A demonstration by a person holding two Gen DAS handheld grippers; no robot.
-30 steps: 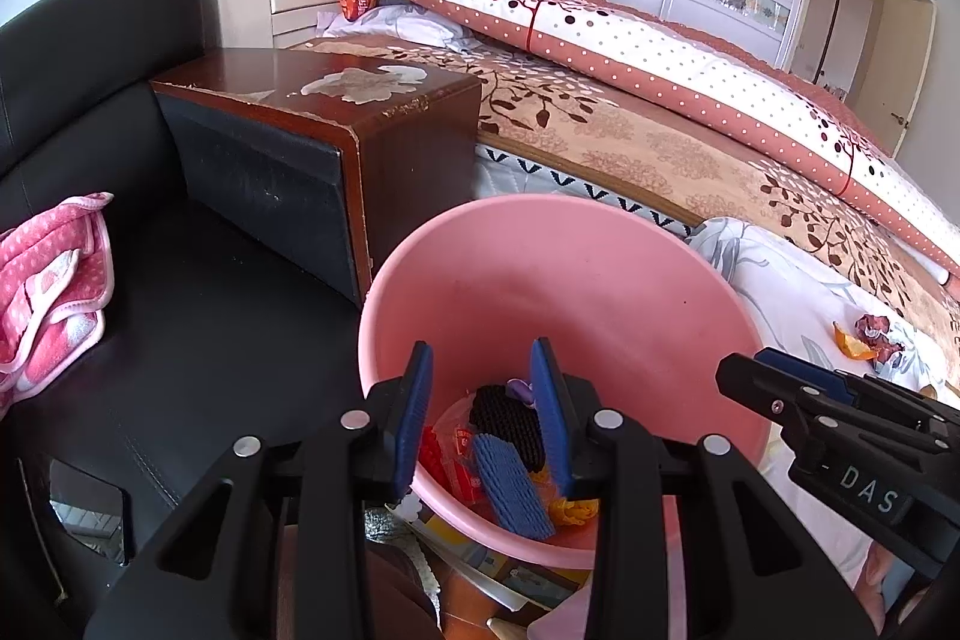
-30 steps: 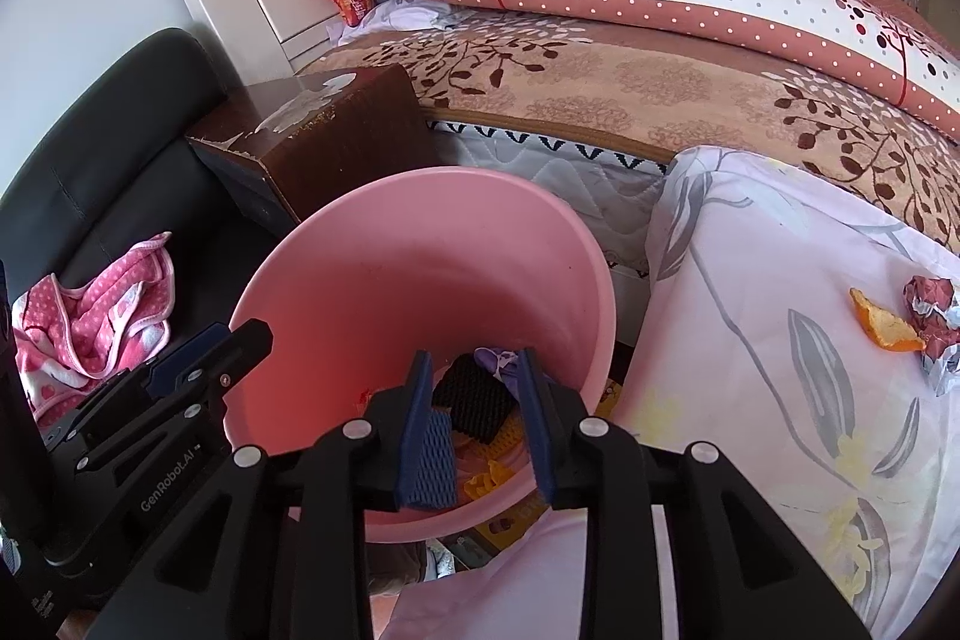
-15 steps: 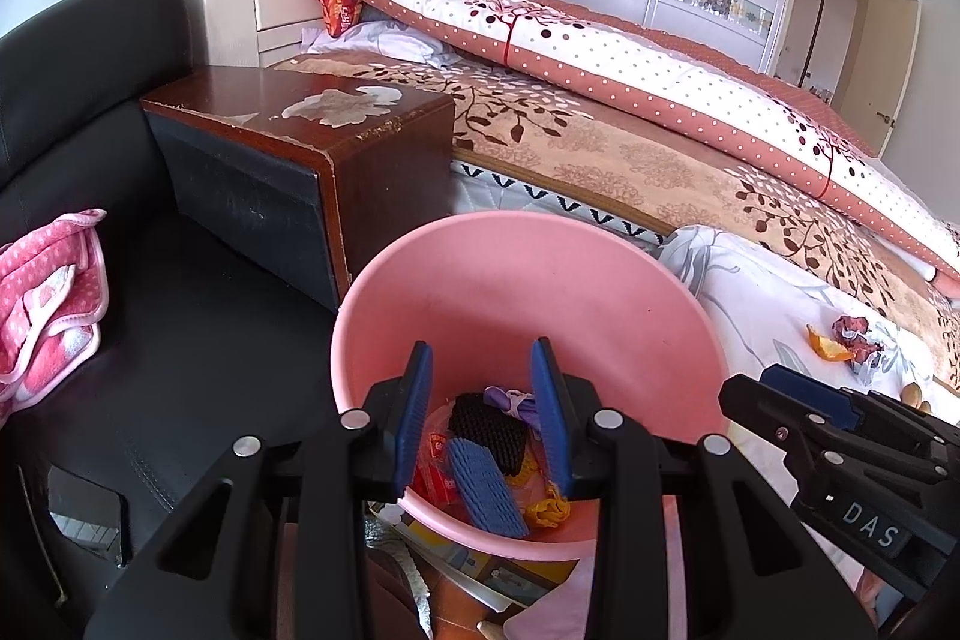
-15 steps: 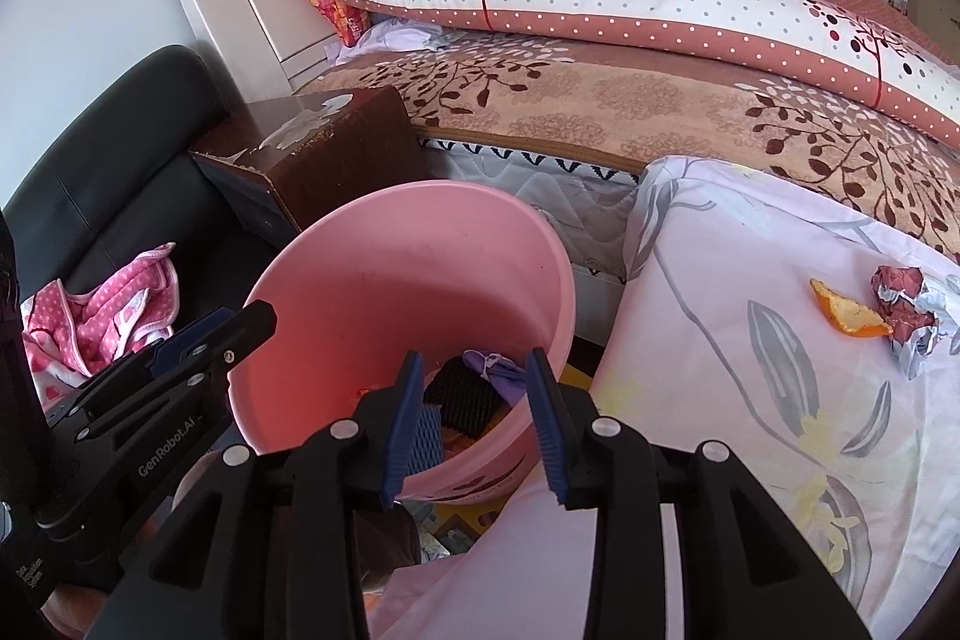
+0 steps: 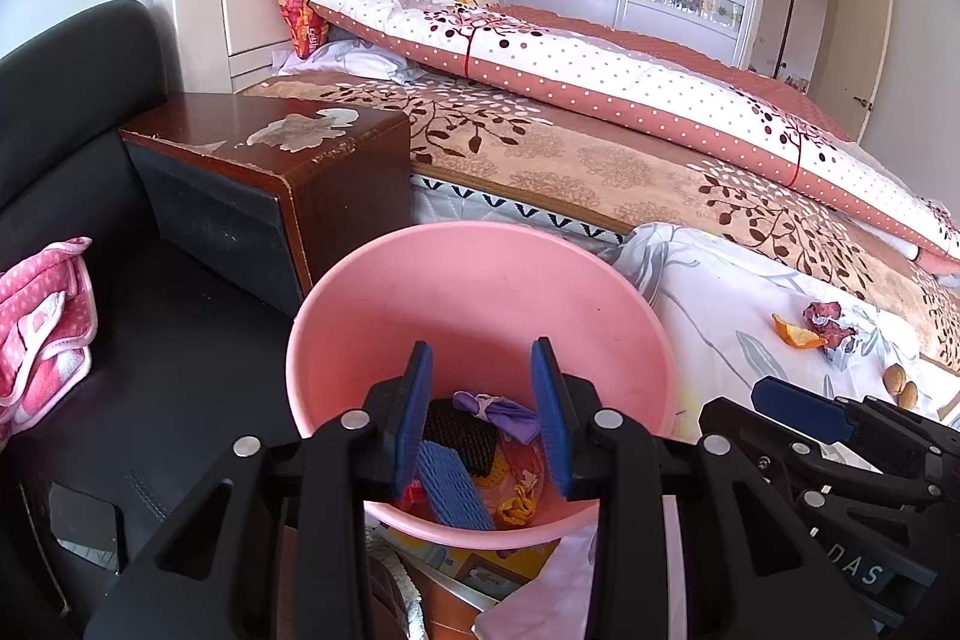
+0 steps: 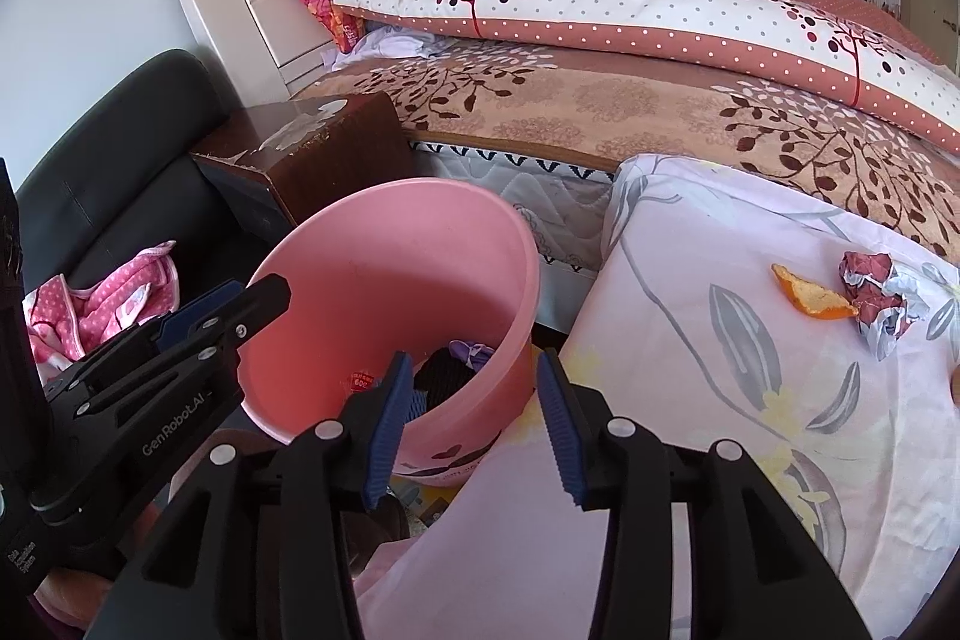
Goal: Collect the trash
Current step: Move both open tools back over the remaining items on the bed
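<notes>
The bed (image 6: 600, 112) fills the background, with a floral sheet (image 6: 690, 400) spread in front of it and a dark sofa (image 5: 150, 340) to the left. The pink bin (image 5: 480, 292) stands between sofa and sheet and already holds several discarded pieces, among them a black mesh piece (image 5: 462, 430) and a purple scrap (image 5: 498, 409).

Compared with one second ago, both cameras have drawn back from the bin, which now sits smaller and lower in each view. The right gripper (image 6: 474, 409) has widened from a narrow gap and its jaws are opening at this moment. Nothing lies between them, so a drop into the bin appears complete.

The left gripper (image 5: 483, 409) has kept its moderate gap and grips nothing; the bin contents are merely seen through it.

Remaining trash lies on the sheet, well apart from the bin: an orange peel (image 6: 810, 301) touching a crumpled wrapper (image 6: 876, 295). These are the likely next targets
</notes>
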